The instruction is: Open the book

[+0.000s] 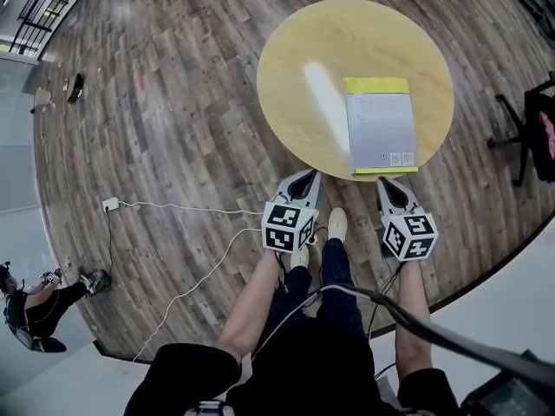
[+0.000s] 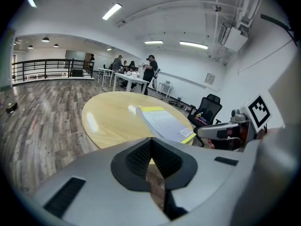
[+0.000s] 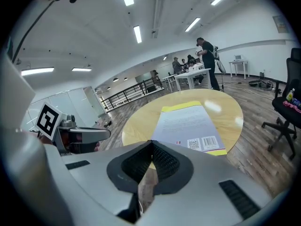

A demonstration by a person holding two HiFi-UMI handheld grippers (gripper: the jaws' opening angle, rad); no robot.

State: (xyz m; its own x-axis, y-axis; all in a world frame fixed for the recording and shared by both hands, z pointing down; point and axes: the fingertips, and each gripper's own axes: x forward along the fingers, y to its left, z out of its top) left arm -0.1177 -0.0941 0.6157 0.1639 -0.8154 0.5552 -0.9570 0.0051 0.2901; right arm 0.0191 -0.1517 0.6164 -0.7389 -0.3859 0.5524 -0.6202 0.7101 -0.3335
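Note:
A closed book (image 1: 381,124) with a grey back cover and yellow edges lies flat on the right half of the round yellow table (image 1: 295,59). Its barcode end faces me. Both grippers hover just short of the table's near edge, off the book. My left gripper (image 1: 301,183) is shut and empty, left of the book's near corner. My right gripper (image 1: 395,189) is also shut and empty, just below the book's near edge. In the left gripper view the jaws (image 2: 151,140) meet before the book (image 2: 164,124). In the right gripper view the jaws (image 3: 151,142) meet before the book (image 3: 190,124).
A black office chair (image 1: 529,137) stands right of the table. A white cable with a socket block (image 1: 110,204) runs over the wooden floor at the left. A person (image 1: 35,306) sits on the floor at the lower left. More people stand by desks (image 2: 131,76) far off.

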